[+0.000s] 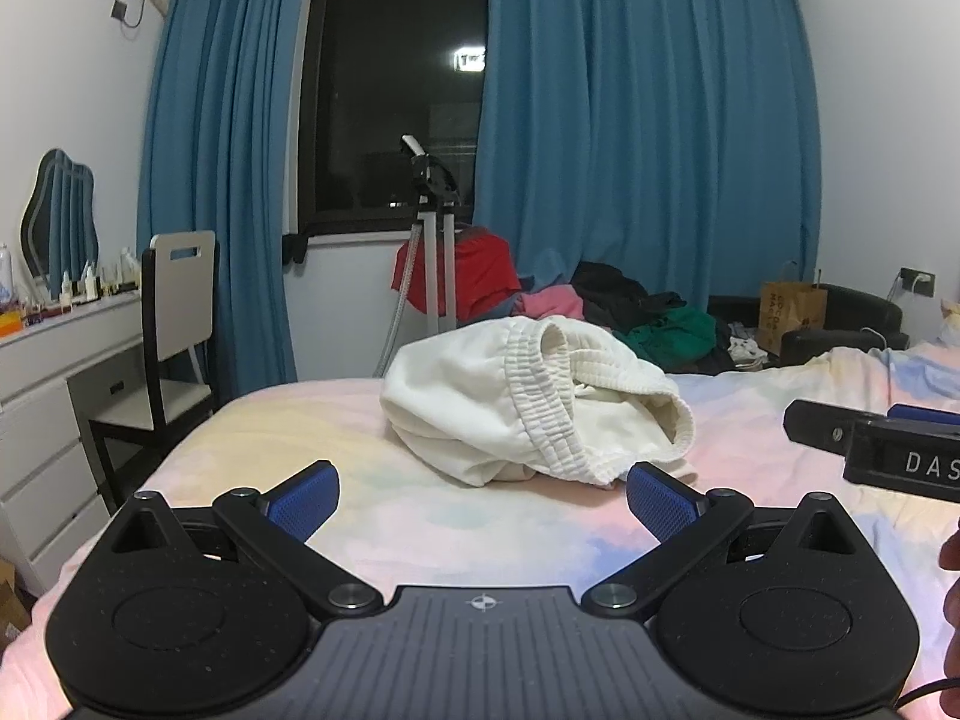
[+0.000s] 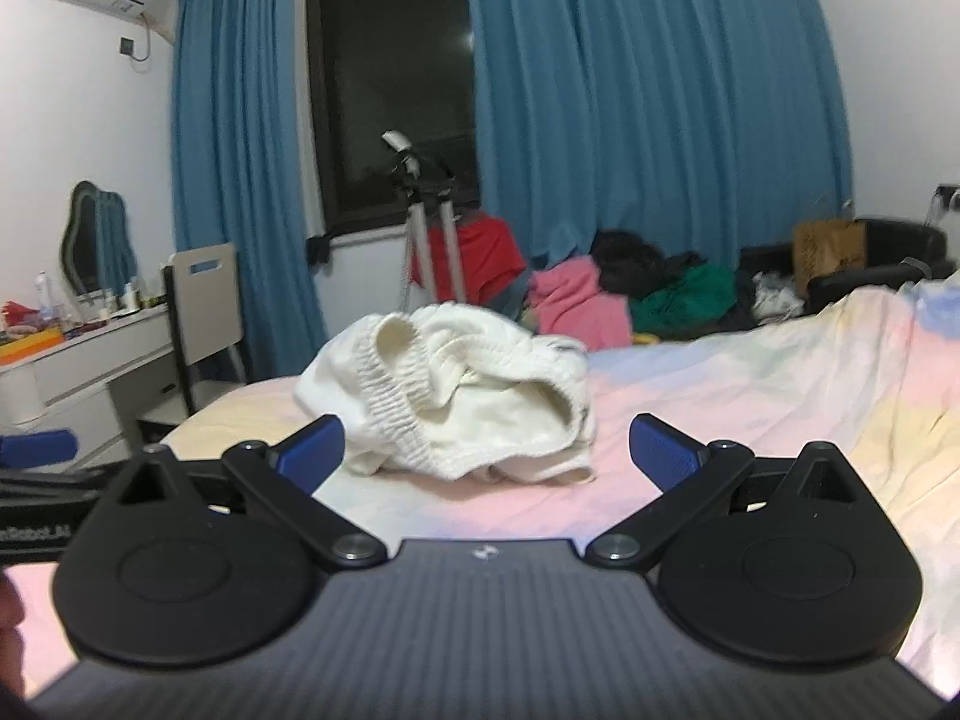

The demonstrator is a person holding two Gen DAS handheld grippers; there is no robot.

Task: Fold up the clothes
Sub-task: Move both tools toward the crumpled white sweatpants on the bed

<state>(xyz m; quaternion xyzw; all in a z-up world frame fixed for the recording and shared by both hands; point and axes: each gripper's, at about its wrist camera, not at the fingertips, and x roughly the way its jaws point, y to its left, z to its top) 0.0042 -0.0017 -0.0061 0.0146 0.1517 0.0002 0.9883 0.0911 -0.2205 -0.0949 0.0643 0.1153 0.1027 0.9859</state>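
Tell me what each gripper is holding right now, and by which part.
Nothing is held. The left gripper and the right gripper are both open and empty, short of the crumpled white shorts lying on the bed.

The crumpled garment point(image 1: 528, 396) is cream-white with a ribbed waistband, lying on a bedsheet point(image 1: 312, 450) washed in pastel pink, yellow and pale blue. Both the left gripper point(image 1: 480, 498) and the right gripper point(image 2: 486, 456) are black with 2 blue textured pads point(image 1: 300, 504) each. Behind hang teal-blue curtains point(image 1: 648, 120), beside a red cloth point(image 1: 474, 276), pink clothes point(image 2: 576, 300) and green clothes point(image 1: 672, 333).
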